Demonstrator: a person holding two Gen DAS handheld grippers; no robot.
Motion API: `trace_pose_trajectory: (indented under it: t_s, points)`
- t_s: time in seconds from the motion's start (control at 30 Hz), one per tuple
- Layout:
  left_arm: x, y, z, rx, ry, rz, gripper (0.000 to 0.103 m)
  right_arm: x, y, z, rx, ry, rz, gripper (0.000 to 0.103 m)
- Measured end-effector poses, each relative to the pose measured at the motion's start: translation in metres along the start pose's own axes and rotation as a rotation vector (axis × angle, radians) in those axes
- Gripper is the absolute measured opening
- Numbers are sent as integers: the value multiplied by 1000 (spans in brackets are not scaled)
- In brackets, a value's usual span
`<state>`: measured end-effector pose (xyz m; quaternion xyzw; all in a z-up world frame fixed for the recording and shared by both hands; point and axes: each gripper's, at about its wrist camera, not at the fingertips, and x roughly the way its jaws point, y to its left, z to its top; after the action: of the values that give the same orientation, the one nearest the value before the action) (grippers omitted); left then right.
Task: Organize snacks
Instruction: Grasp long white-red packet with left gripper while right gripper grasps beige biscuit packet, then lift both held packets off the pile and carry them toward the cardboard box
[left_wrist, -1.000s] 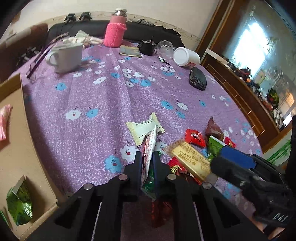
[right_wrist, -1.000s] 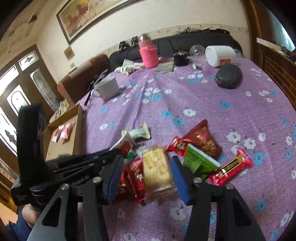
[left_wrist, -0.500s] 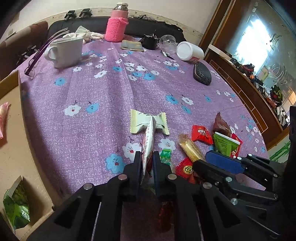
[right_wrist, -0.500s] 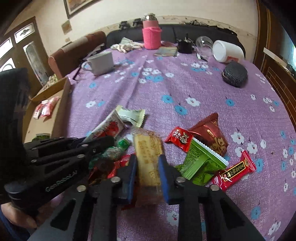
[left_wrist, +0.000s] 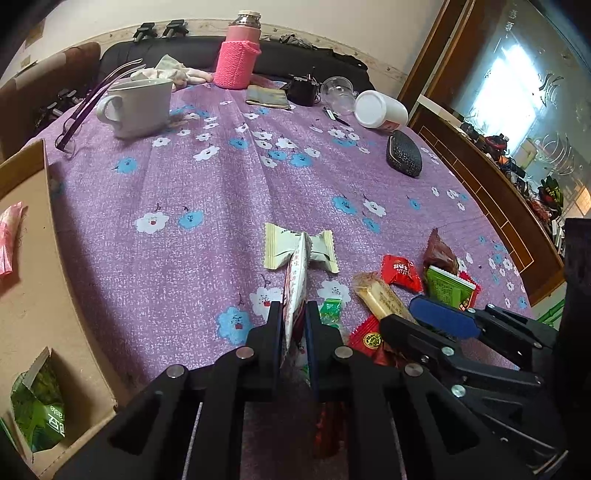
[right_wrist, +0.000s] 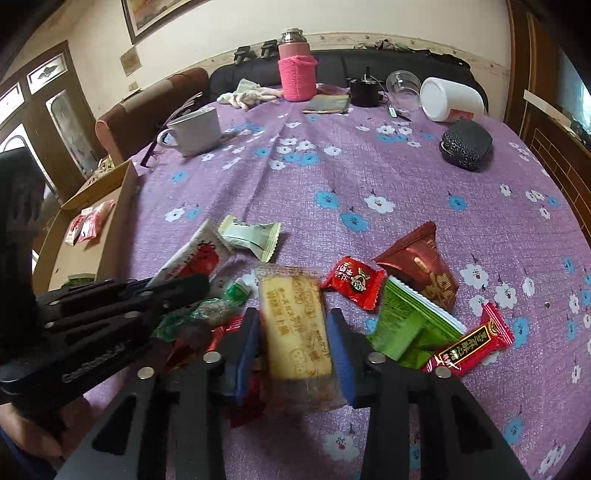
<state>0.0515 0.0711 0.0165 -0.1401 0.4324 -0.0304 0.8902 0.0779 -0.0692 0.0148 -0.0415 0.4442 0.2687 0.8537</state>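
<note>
Left tool (left_wrist: 293, 325) grips a white-and-red snack packet (left_wrist: 295, 284) edgewise; right tool (right_wrist: 293, 343), jaws opening, straddles the yellow biscuit pack (right_wrist: 293, 325) amid the snack pile. Cardboard box (left_wrist: 37, 295) sits at the bench's (left_wrist: 221, 177) left edge; purple cloth beyond lies open.

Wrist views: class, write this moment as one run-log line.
left gripper: shut on white-and-red snack packet | right gripper: jaws opening around yellow biscuit bar packet | cardboard box: left

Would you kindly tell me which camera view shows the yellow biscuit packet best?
The right wrist view: the yellow biscuit packet lies face-on between the opening jaws, its print visible. The left wrist view shows only its far end, foreshortened, the rest behind the right gripper.
</note>
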Motion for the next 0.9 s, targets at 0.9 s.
trace_pose_trajectory:
  t_s: [0.9]
  points:
    - [-10,4,2,-22,-50,-5,11,-19,-4,3,81,-62,104,29]
